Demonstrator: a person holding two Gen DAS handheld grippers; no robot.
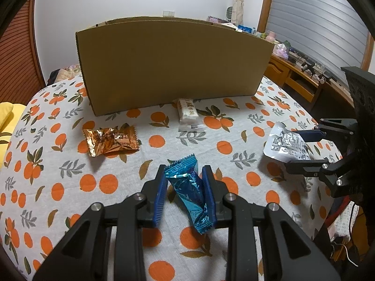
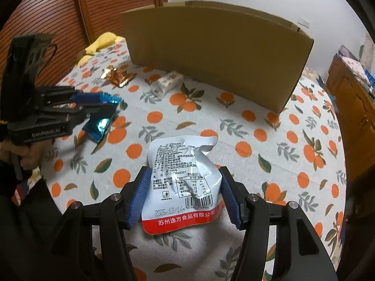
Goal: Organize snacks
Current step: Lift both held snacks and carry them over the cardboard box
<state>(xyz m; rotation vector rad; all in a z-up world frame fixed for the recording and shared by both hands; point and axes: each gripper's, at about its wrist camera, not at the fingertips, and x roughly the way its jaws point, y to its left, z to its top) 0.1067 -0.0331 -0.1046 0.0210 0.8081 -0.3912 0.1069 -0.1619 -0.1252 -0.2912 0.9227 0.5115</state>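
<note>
Nearest, the left gripper [image 1: 185, 182] is squeezing a blue foil snack [image 1: 187, 192] between its ribbed blue pads, just above the orange-print tablecloth [image 1: 58, 187]. Off to its right, the right gripper [image 2: 185, 187] is clamping a white printed pouch [image 2: 182, 182] by both side edges, its red band toward the camera. Further back, an orange-gold candy wrapper [image 1: 110, 140] and a white wrapped bar [image 1: 188, 114] are lying loose on the cloth, the bar just beside the front wall of the cardboard box [image 1: 173, 63] standing behind them.
</note>
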